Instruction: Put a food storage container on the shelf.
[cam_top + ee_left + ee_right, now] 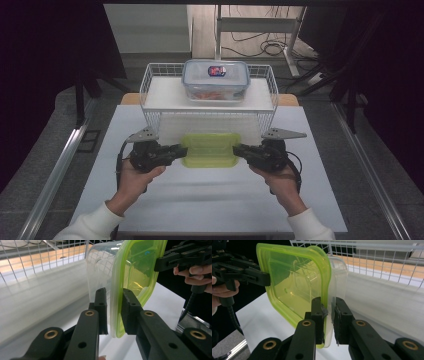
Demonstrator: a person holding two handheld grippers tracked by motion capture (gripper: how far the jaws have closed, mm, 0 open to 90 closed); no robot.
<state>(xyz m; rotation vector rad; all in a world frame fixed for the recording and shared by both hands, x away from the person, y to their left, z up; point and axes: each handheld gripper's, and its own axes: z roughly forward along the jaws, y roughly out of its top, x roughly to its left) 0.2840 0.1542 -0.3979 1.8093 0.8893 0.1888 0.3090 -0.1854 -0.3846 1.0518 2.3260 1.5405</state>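
Observation:
A clear plastic container with a green lid (pixel 210 149) hangs above the white table (pixel 210 200), held from both ends. My left gripper (pixel 181 149) is shut on its left rim, and in the left gripper view the jaws clamp the green lid edge (pixel 115 312) of the container (pixel 130 272). My right gripper (pixel 238 150) is shut on the right rim; in the right gripper view its jaws pinch the lid edge (pixel 329 315) of the container (pixel 294 280). Each gripper view shows the other gripper at the far end of the lid.
A white wire basket shelf (pixel 150 82) stands at the far side of the table, just behind the held container. On its upper level sits another clear container with a blue-rimmed lid (pixel 216 80). Dark floor and cables lie beyond the table.

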